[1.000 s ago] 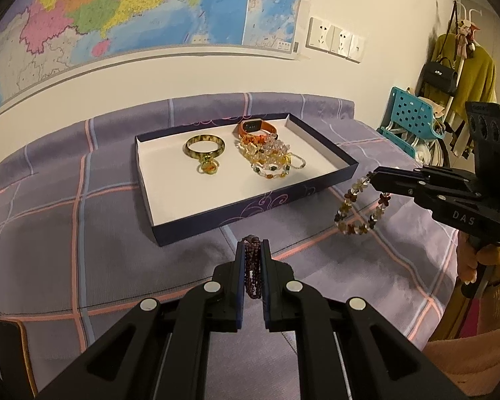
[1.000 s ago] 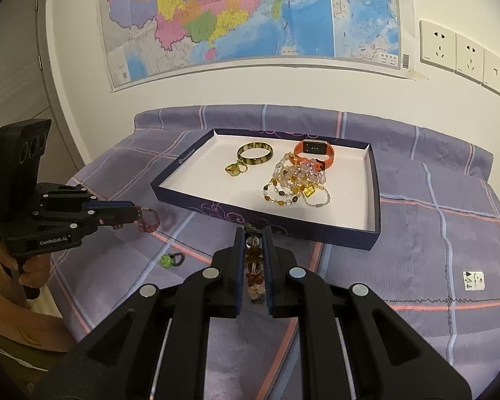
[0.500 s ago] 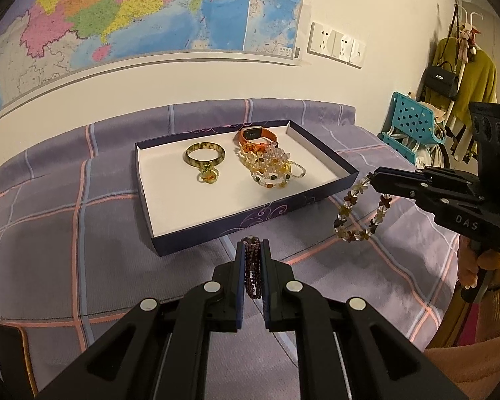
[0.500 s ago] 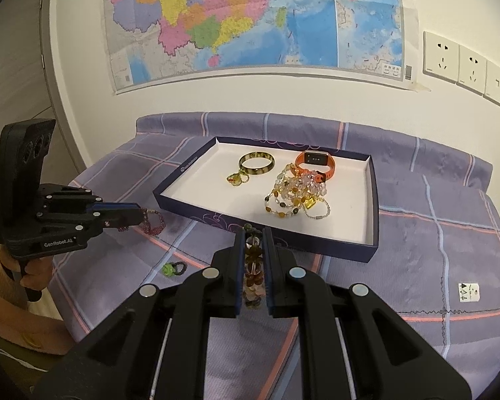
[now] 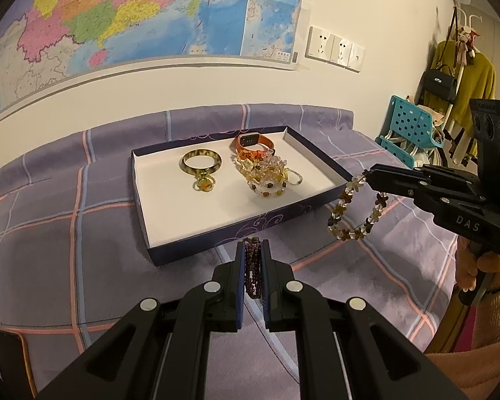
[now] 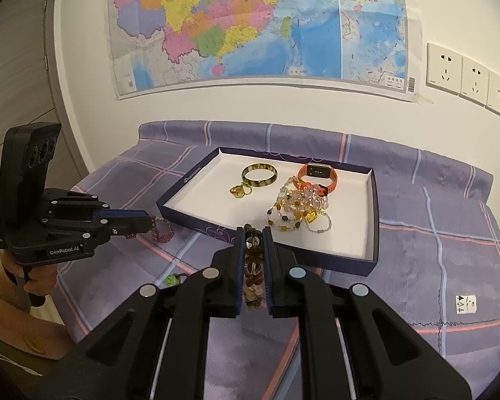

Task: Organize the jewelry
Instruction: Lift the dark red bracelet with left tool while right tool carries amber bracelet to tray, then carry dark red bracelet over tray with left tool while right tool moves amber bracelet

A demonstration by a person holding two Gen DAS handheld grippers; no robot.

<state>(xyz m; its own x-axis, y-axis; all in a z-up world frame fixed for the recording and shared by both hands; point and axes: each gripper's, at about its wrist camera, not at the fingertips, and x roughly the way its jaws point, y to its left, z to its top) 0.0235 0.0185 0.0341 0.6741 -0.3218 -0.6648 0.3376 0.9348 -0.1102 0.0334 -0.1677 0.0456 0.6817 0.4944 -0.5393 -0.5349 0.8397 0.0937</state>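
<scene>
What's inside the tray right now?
In the tray: a green bangle, a yellow ring, an orange watch band and a heap of beaded bracelets. Whatever lies under the heap is hidden.

- The cloth (image 5: 83, 233) on the table was soft, matt and purple, with stitched pink and blue lines.
- The box (image 5: 236, 233) looked like card, dark and printed outside, plain matt white inside.
- The bangle (image 5: 201, 162) was smooth and shiny.
- The watch (image 6: 316, 175) had an orange band that looked like rubber.
- The bracelets (image 6: 296, 206) were clear, glossy beads.
- Both grippers (image 5: 252, 266) (image 6: 253, 266) were matt black plastic with shiny metal screws.
- The map (image 6: 250, 23) was smooth paper.
- The sockets (image 6: 463, 76) were shiny white plastic.
</scene>
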